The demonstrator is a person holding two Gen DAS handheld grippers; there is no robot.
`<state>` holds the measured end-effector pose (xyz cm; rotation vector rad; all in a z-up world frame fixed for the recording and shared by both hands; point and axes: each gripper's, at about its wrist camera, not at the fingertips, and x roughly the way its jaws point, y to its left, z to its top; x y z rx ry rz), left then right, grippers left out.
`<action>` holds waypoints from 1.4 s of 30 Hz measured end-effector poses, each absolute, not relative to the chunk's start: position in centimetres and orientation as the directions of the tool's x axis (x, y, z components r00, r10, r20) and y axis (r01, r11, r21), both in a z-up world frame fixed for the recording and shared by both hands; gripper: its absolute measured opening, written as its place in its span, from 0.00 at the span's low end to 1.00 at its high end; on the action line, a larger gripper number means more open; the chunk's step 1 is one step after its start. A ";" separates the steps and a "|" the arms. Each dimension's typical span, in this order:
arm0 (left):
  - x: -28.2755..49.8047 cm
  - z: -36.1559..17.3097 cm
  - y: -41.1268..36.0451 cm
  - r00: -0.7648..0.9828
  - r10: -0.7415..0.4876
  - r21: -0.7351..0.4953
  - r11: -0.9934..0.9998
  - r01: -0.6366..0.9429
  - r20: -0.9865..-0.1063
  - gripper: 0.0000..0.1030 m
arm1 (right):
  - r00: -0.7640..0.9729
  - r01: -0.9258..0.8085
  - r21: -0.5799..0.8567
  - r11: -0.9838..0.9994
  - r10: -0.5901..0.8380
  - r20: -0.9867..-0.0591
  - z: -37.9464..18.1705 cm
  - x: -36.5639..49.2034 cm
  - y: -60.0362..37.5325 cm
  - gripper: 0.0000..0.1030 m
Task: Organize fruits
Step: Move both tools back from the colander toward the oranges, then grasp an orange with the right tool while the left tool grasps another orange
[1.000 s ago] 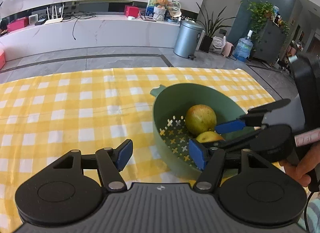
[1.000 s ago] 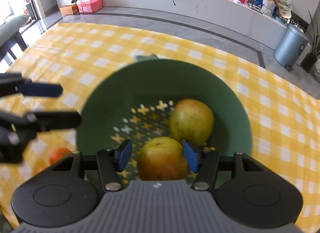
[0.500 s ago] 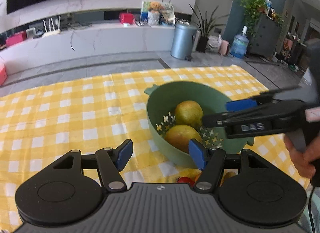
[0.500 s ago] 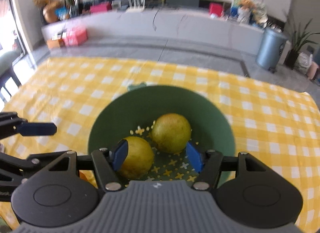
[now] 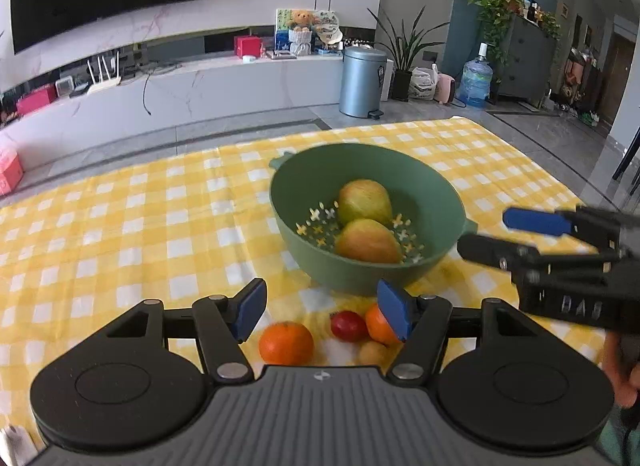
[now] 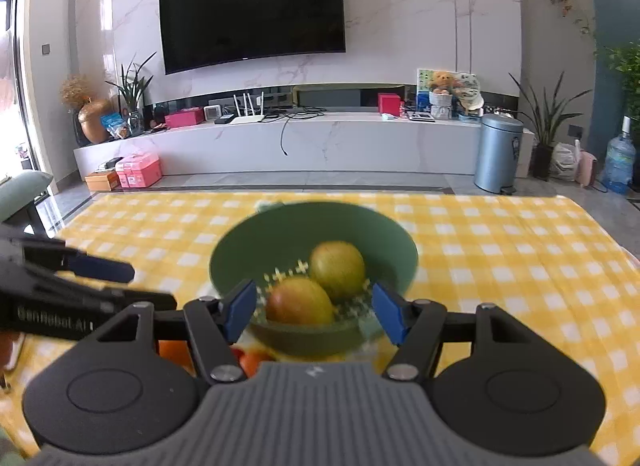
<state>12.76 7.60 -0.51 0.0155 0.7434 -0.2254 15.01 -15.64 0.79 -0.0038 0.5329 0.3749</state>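
Two pairs of tongs over a tabletop (image 5: pixel 120 205) in yellow-and-white check, both tilted downward toward a green bowl (image 5: pixel 432 185). Left tongs (image 5: pixel 322 308) spread wide and empty, blue pads apart, hanging above loose fruit on the cloth just in front of the bowl: an orange (image 5: pixel 285 342), a small red fruit (image 5: pixel 347 325), a second orange (image 5: pixel 377 324) partly behind the right-hand pad, and a small yellowish fruit (image 5: pixel 371 352). Right tongs (image 6: pixel 314 314) also released, nothing gripped, pads parted with the bowl's near rim seen between them; seen from the left camera at the right edge, fingers reaching in beside the bowl, part of a hand (image 5: pixel 624 370) below. Inside the bowl, two yellow-green apples (image 5: pixel 365 201) touching one another, the nearer apple (image 5: pixel 368 242) blushed red.
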 end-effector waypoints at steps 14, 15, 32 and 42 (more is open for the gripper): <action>11.6 -3.5 8.0 0.683 -0.202 -0.122 0.979 0.164 -0.702 0.57 | 0.770 -0.348 0.043 0.937 0.312 -0.556 -4.6 12.0 -16.3 0.60; 11.8 -3.7 8.1 0.680 -0.198 -0.123 0.980 0.158 -0.706 0.57 | 0.760 -0.347 0.062 0.936 0.319 -0.566 -4.8 12.1 -16.4 0.59; 13.3 -5.6 8.6 0.676 -0.116 -0.071 0.993 0.094 -0.728 0.56 | 0.674 -0.413 0.239 0.879 0.471 -0.569 -6.1 15.1 -14.6 0.45; 14.4 -6.9 10.0 0.621 -0.164 -0.182 0.983 0.036 -0.767 0.56 | 0.632 -0.425 0.264 0.865 0.493 -0.598 -7.4 16.9 -13.3 0.45</action>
